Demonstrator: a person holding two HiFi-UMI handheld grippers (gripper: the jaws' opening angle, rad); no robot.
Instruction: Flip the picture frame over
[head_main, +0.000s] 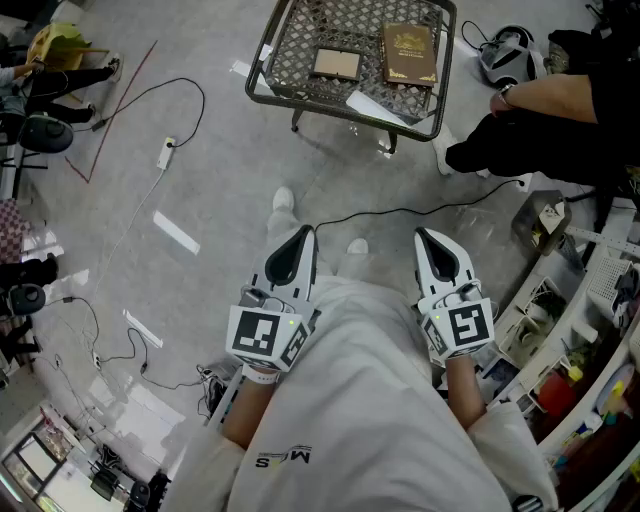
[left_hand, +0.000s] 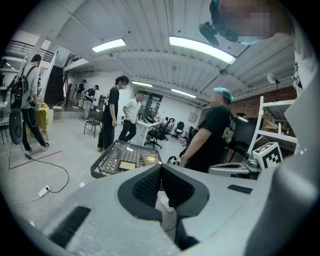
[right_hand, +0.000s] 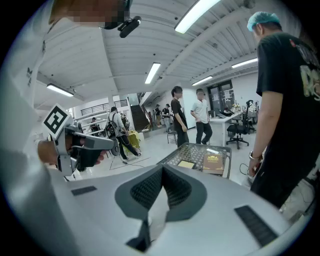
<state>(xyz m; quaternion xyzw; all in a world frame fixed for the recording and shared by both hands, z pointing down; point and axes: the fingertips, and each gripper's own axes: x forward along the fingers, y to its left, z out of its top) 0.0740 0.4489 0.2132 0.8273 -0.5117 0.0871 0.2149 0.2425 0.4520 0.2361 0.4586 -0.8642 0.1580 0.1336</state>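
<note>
A small tan picture frame (head_main: 337, 64) lies flat on a low metal mesh table (head_main: 268, 88), beside a brown book-like item with gold print (head_main: 409, 52). Both grippers are held close to my waist, well short of the table. My left gripper (head_main: 299, 243) is shut with nothing in it, and so is my right gripper (head_main: 431, 245). In the left gripper view the shut jaws (left_hand: 161, 167) point toward the table (left_hand: 100, 167), with the frame (left_hand: 127, 165) far ahead. In the right gripper view the shut jaws (right_hand: 162, 169) also face the frame (right_hand: 186, 164) and the brown item (right_hand: 214, 162).
A person in black (head_main: 540, 110) stands at the table's right end. A white sheet (head_main: 375, 103) lies on the table's near edge. Cables (head_main: 400, 212) and a power strip (head_main: 166, 153) cross the grey floor. Cluttered shelving (head_main: 590, 330) lines the right side.
</note>
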